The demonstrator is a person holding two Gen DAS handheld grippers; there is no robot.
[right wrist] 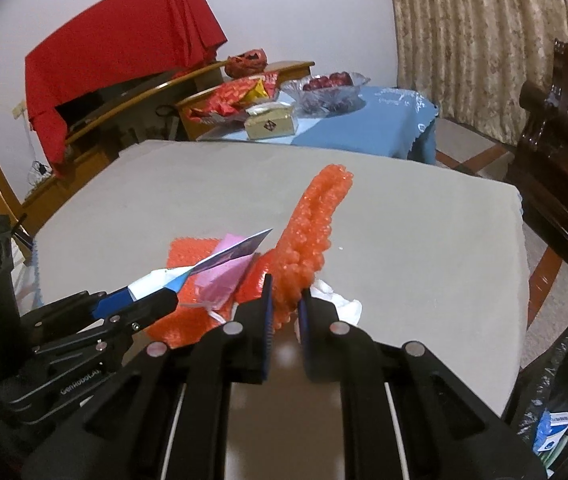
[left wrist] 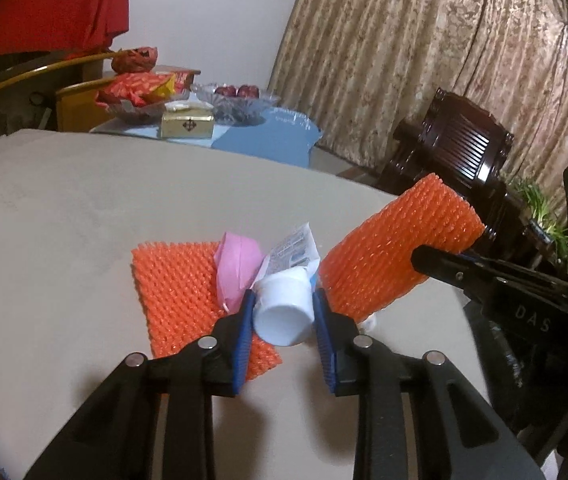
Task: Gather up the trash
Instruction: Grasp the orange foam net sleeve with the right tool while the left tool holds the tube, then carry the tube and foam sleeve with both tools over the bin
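Both grippers (left wrist: 282, 312) (right wrist: 284, 300) angled downward, gripping trash.

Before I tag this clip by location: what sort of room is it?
Probably a home living or dining room: heavy patterned curtains, a carved dark wooden chair, and a side table with a glass fruit bowl.

free: far beige tabletop (right wrist: 404, 220) | blocked: near orange foam net (left wrist: 180, 280), pink scrap (left wrist: 236, 268)
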